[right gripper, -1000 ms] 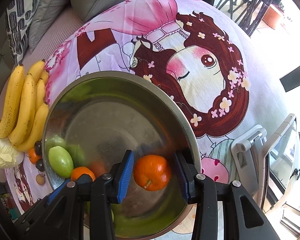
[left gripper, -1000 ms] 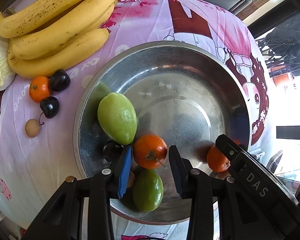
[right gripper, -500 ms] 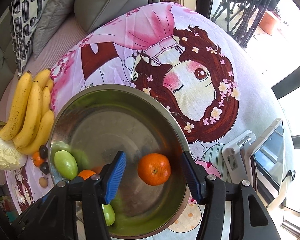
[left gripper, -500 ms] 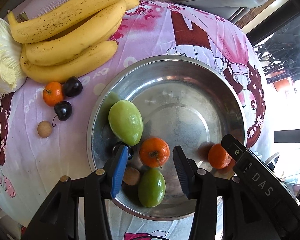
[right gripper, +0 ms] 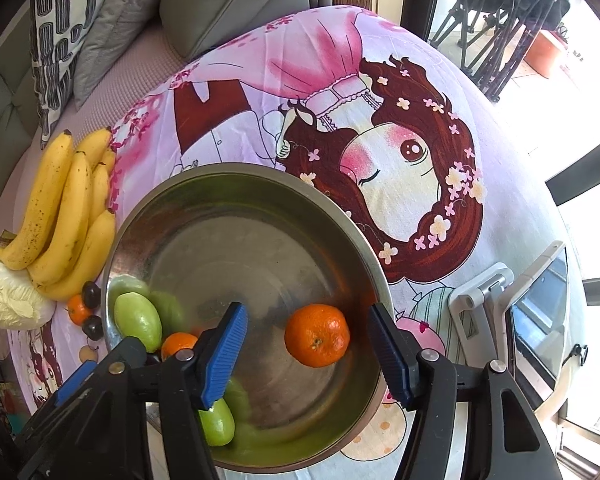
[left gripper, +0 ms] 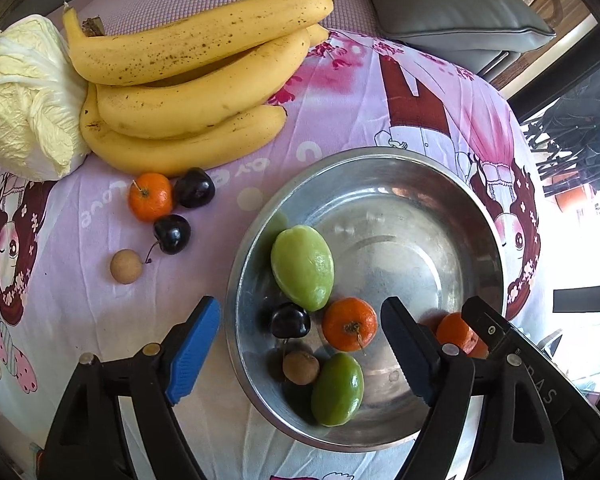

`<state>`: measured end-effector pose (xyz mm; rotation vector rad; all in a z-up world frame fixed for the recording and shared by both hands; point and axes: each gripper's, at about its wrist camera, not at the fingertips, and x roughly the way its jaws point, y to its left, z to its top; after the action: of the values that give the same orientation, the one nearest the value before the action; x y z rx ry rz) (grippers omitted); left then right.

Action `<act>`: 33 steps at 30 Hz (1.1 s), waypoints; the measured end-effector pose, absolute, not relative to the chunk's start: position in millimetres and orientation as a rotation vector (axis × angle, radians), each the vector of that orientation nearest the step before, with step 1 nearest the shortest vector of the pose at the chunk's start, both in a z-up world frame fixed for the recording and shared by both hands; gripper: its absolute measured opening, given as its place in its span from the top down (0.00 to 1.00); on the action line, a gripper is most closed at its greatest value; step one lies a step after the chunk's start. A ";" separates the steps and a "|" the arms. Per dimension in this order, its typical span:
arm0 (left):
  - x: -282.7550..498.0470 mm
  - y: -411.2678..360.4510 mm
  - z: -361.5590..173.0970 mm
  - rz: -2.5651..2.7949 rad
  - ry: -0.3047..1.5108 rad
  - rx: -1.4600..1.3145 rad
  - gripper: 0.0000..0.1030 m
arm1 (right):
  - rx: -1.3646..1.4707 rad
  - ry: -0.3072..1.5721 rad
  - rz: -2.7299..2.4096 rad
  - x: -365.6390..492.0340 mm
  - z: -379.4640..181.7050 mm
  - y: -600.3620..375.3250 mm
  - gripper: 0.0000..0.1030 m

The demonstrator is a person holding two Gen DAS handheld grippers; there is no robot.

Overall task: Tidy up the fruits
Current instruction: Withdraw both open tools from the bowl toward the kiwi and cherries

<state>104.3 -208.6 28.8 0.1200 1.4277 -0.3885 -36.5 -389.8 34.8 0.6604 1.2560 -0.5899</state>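
Left wrist view: the left claw (left gripper: 300,344) is spread wide and holds nothing, its blue pads hanging over the near rim of the steel bowl (left gripper: 380,164). Inside the bowl lie a large green fruit (left gripper: 302,267), a dark cherry (left gripper: 290,321), a tangerine (left gripper: 349,323), a brown longan (left gripper: 301,367) and a smaller green fruit (left gripper: 337,389). On the pink cartoon tablecloth (left gripper: 60,300) to the left sit a small tangerine (left gripper: 150,197), two cherries (left gripper: 194,187), a pale longan (left gripper: 126,266), a bunch of bananas (left gripper: 188,80) and a napa cabbage (left gripper: 24,100).

Right wrist view: the right claw (right gripper: 306,354) is also wide apart, empty, with another tangerine (right gripper: 317,335) resting in the bowl between its pads, touching neither. A tablet stand (right gripper: 480,300) stands to the right of the bowl.
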 end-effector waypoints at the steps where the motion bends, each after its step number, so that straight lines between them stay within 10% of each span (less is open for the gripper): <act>1: 105.2 -205.0 29.6 -0.379 1.420 0.118 0.12 | 0.656 1.257 -0.588 -36.1 34.9 -388.8 0.35; 33: 112.6 -108.1 24.0 -0.296 1.478 0.049 0.09 | 0.639 1.324 -0.575 -25.6 20.9 -373.6 0.35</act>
<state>112.6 -108.1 24.0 0.0492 1.4782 -0.2955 -25.6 -373.6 20.9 0.6393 1.3243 -0.5753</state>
